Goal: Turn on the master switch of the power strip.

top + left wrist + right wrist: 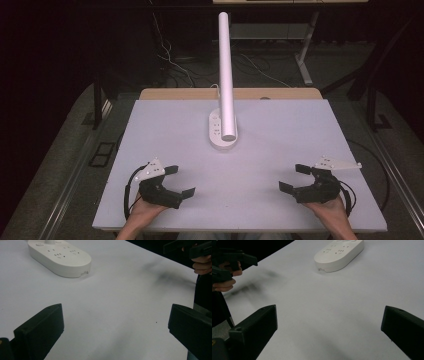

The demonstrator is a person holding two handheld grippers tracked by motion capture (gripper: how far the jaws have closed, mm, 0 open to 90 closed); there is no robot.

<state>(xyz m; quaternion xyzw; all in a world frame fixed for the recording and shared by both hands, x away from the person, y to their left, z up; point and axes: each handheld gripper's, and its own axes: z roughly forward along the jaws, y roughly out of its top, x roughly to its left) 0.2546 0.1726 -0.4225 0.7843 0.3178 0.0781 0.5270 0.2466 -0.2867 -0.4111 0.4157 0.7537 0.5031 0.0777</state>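
Both claws idle and wide open, lamp untouched mid-table.

Pale grey rectangular table (280, 165) carries a tall white tube lamp (226, 75) on a white oval plastic base with sockets (60, 258), centre-back, well apart from both hands. Left claw (176, 181) and right claw (296, 178): jaws fully spread, nothing in them. Risk: top-heavy tube; a one-sided nudge on the base could tip it or drag its cord.
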